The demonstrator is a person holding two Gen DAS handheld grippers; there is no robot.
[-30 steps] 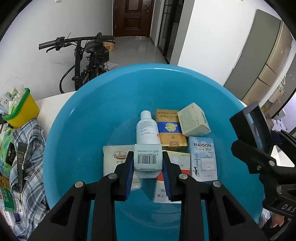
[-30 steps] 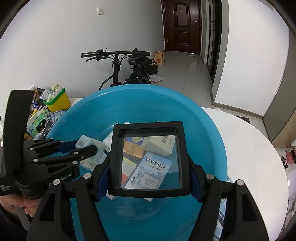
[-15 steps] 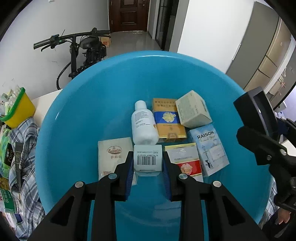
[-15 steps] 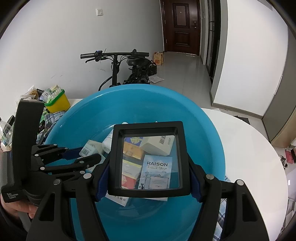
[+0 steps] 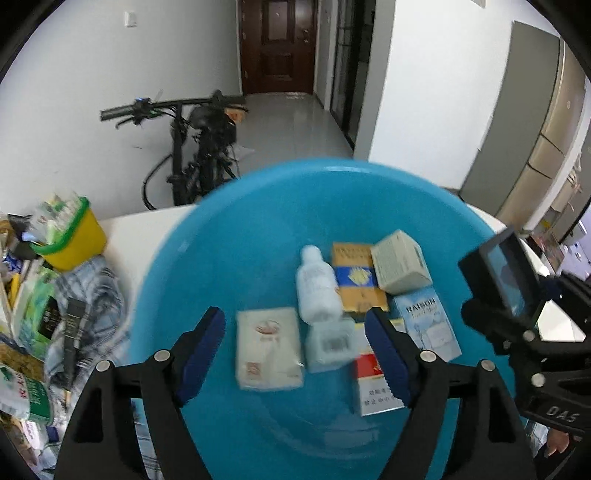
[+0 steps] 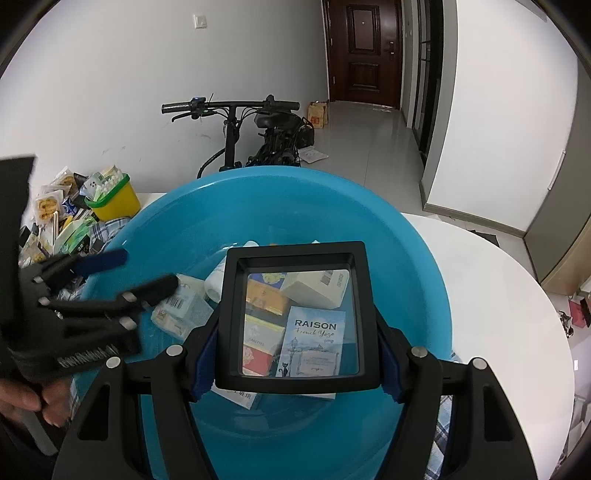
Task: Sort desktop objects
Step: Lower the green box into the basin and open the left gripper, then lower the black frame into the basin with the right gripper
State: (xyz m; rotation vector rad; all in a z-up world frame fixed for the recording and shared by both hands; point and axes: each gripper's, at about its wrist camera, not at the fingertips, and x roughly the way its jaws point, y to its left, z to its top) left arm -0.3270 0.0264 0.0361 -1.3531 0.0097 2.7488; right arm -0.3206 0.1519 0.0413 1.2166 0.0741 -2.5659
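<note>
White walls (image 6: 110,74) close in the room, with a light switch (image 6: 200,21) high on the one behind a black bike (image 6: 255,136) that leans against it. The floor (image 6: 369,147) is pale grey tile, glossy with daylight, running down a hallway to a dark brown door (image 6: 364,51). A small paper bag (image 6: 318,114) sits on the floor near the door, and loose paper (image 6: 313,155) lies by the bike. A dark-framed glass door (image 6: 428,74) lines the hallway's right side. Grey and beige cabinets (image 5: 532,147) stand at the far right. The white, round-edged tabletop (image 6: 498,295) reaches to the wall.
</note>
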